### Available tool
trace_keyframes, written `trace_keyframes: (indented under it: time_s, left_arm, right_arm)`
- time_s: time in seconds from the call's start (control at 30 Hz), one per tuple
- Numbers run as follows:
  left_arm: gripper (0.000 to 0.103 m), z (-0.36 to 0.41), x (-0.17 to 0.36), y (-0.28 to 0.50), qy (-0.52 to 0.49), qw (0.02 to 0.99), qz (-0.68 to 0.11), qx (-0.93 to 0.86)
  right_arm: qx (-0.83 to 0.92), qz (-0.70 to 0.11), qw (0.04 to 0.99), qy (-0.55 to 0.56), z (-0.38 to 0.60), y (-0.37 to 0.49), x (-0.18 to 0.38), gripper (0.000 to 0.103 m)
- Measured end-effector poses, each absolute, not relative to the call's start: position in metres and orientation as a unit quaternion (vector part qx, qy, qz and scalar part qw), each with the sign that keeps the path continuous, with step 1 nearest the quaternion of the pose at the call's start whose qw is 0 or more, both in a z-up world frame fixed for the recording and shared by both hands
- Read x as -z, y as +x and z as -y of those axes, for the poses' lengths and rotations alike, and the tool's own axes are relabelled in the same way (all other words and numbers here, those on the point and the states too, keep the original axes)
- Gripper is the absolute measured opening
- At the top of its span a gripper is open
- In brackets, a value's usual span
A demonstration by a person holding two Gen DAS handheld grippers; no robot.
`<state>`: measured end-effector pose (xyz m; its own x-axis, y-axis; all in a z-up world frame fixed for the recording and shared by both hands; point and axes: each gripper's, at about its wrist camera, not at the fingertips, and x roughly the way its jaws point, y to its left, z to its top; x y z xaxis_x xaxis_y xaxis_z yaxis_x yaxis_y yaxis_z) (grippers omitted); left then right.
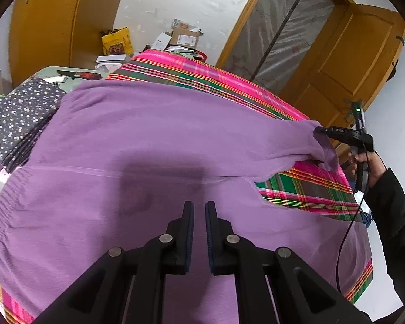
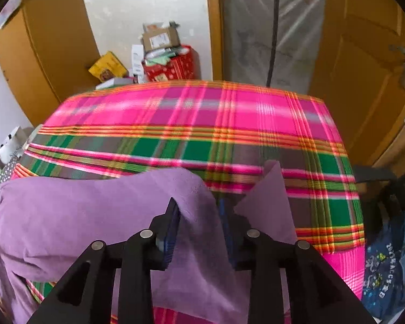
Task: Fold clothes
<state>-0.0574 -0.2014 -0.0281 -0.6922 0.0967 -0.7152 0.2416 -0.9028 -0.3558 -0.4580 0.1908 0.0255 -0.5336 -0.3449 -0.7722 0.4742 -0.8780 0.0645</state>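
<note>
One garment: a purple sweater (image 1: 154,145) lies spread flat on the plaid blanket (image 1: 310,189), covering most of it, presumably laid out so the sleeves can be folded in first.
Sleeve: the sweater's sleeve (image 1: 291,140) stretches toward the blanket's right edge, its cuff lifted off the cloth. Looks like it's being carried back over the body, just my guess.
Right gripper (image 2: 198,226): jaws about half open with the sleeve fabric bunched between them. Can't really tell if the pads are pinching or the cloth is only draped there, since it covers the right pad.
Left gripper (image 1: 199,232): jaws narrow, a slim gap, nothing in it. It hovers over the sweater's middle, maybe ready to pin the body down.
Folded stuff: a dark flowered cloth (image 1: 19,118) sits at the sweater's far left corner, probably a finished piece.
Person: only a hand (image 1: 364,162) and dark sleeve show, on the right tool's handle.
Hard to see: the sweater's near hem and left sleeve are cut off by the frame; the box clutter (image 1: 181,37) by the wall is too small to read.
</note>
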Motion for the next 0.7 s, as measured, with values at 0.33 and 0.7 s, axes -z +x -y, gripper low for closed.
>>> trace_keyframes:
  time_s: [0.33, 0.7]
  left_arm:
    - [0.009, 0.275, -0.009, -0.043, 0.352, 0.132, -0.192, 0.906]
    - [0.026, 0.341, -0.006, -0.131, 0.396, 0.122, -0.106, 0.904]
  right_arm:
    - [0.864, -0.097, 0.314, 0.382, -0.170, -0.398, -0.045, 0.037]
    - [0.823, -0.132, 0.407, 0.375, -0.121, -0.347, -0.039, 0.037]
